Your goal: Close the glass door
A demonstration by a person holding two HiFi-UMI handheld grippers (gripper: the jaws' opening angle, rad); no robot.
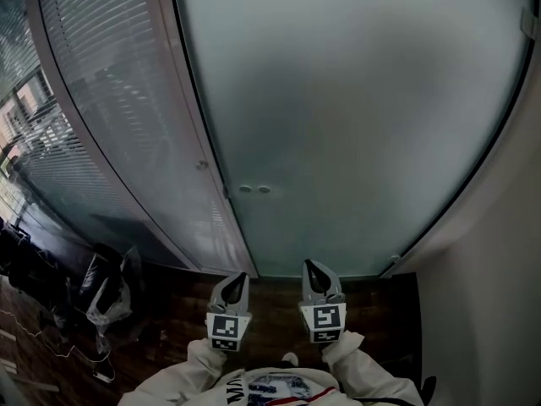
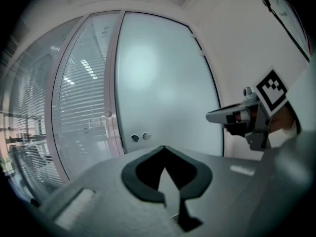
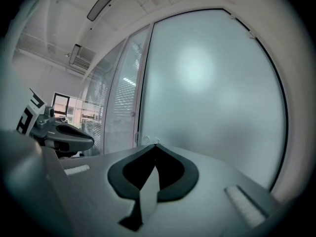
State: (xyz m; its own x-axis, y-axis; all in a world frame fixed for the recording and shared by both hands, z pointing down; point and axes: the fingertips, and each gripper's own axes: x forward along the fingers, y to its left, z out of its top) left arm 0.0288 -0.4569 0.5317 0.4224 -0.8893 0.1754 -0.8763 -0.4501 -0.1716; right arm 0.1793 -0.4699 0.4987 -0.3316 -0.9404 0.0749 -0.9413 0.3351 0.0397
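The frosted glass door [image 1: 355, 117] fills the frame ahead and sits flush in its dark frame. Two small round fittings [image 1: 254, 189] sit at its left edge, also seen as round fittings [image 2: 140, 137] in the left gripper view. My left gripper [image 1: 240, 276] and right gripper [image 1: 310, 265] hang side by side low in the head view, a short way back from the door and touching nothing. Both are shut with nothing between the jaws. The left gripper [image 2: 164, 147] sees the right gripper [image 2: 217, 116] beside it. The right gripper [image 3: 155, 145] points level at the door.
A glass wall with blinds [image 1: 110, 117] runs left of the door. Dark bags and cables [image 1: 101, 294] lie on the dark wooden floor [image 1: 270, 299] at the left. A white wall [image 1: 499, 269] closes in the right side.
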